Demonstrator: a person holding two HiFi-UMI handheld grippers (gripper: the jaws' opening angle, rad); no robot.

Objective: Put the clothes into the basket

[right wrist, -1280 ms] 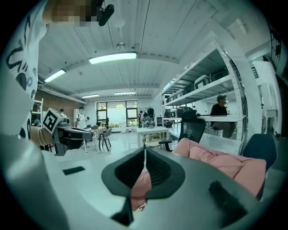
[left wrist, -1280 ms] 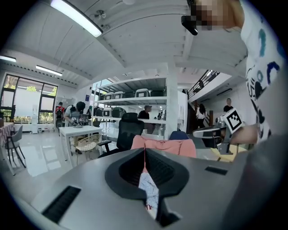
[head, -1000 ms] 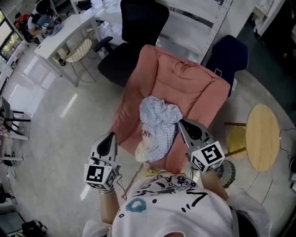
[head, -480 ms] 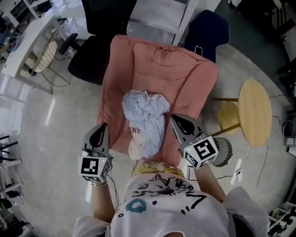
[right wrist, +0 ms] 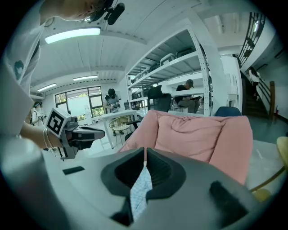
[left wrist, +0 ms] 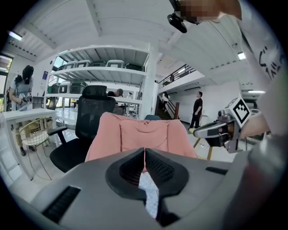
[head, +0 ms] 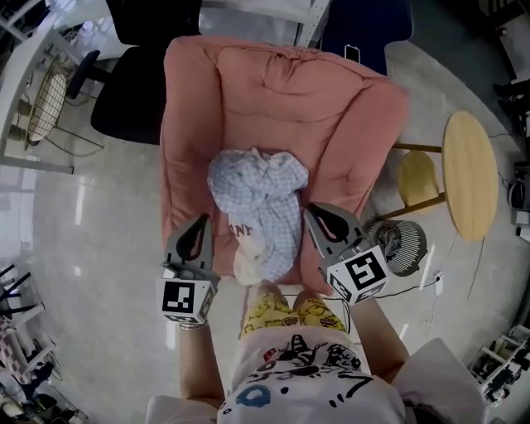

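The left tool [head: 199, 230] and right tool [head: 319, 219] are shut and empty, set either side of the clothes [head: 257, 195] on the armchair [head: 281, 91]. The approach is judged in hand; jaws must be opened before grasping.

Red lettering on the cream garment [head: 241, 230] is too small to read.

Cut off by the head view's top edge: black office chair [head: 137, 99] and blue chair [head: 368, 25]. Partly buried under the checked shirt [head: 257, 186]: cream garment [head: 247, 252], print too small to read. Half hidden behind the right gripper [head: 317, 217]: floor fan [head: 404, 242]. Of the shirt, only a pale sliver in either gripper view, in the notch below the fingers [left wrist: 159, 168]. Armchair [left wrist: 135, 134] seat masked there by each gripper's grey body. Distant people [left wrist: 197, 108] too small to tell apart.
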